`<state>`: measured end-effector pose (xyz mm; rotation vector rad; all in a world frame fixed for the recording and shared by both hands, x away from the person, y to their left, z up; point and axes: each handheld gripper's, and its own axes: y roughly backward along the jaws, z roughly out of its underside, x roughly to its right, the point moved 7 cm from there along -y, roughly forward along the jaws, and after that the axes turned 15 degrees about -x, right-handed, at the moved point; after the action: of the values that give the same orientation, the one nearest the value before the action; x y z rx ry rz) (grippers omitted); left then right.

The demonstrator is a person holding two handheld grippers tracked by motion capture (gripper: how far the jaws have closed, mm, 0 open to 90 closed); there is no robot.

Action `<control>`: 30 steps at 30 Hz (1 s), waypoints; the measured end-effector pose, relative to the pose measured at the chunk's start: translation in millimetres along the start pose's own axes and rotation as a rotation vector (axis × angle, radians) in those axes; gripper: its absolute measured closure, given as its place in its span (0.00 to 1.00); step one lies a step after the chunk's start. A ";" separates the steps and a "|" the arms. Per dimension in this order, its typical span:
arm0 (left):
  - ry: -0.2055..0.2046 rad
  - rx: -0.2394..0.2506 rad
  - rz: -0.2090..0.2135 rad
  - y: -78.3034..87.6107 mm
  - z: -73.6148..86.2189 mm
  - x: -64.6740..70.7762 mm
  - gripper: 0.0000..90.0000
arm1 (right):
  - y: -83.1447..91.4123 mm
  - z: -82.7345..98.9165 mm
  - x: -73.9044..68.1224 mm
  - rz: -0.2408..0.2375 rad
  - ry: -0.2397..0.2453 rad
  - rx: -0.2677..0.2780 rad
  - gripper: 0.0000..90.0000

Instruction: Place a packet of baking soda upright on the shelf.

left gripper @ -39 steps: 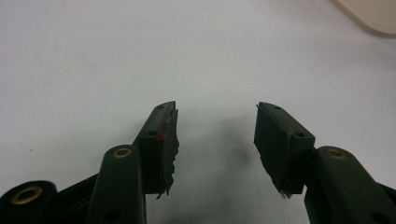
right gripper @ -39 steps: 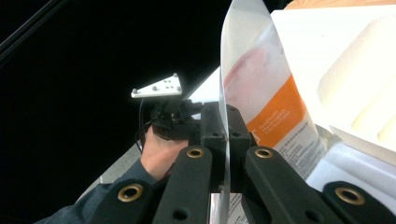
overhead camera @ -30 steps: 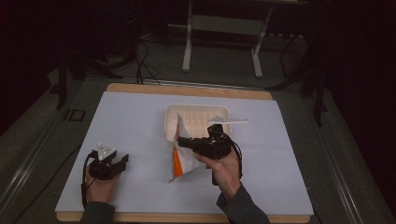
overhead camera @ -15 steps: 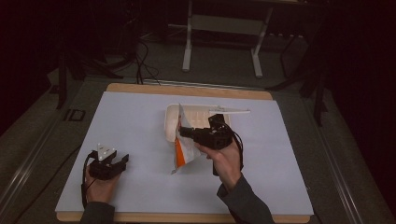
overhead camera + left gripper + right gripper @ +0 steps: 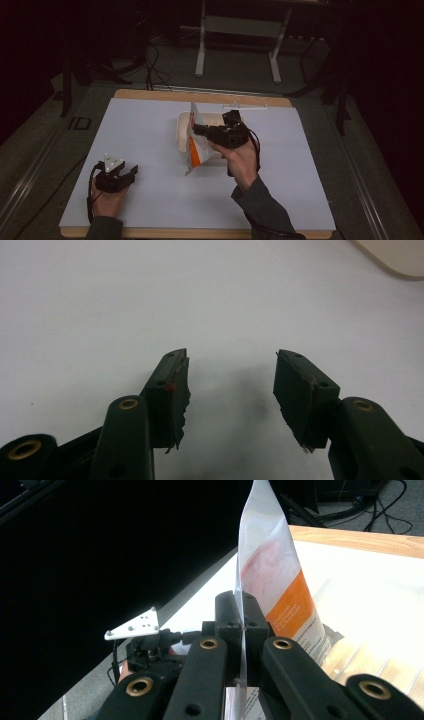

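Raised since a second ago — my right gripper (image 5: 196,129) clamps the packet (image 5: 194,145) above the tray (image 5: 181,131); left gripper (image 5: 230,385) gapes, unused — placing remains, I judge.

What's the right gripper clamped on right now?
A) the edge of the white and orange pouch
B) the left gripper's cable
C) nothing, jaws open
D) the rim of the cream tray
A: in the right gripper view the right gripper has its jaws closed flat on the thin edge of the white and orange pouch, and the high view shows that pouch lifted beside the cream tray.
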<state>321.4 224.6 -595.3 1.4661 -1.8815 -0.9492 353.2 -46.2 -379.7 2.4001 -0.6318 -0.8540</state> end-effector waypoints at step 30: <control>-0.003 -0.004 -0.002 -0.2 0.1 0.0 0.53 | -9.4 -24.4 23.7 0.068 -0.042 0.029 1.00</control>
<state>321.5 224.5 -595.5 1.4649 -1.8802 -0.9558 388.5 -45.2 -379.3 2.3776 -0.7431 -0.8746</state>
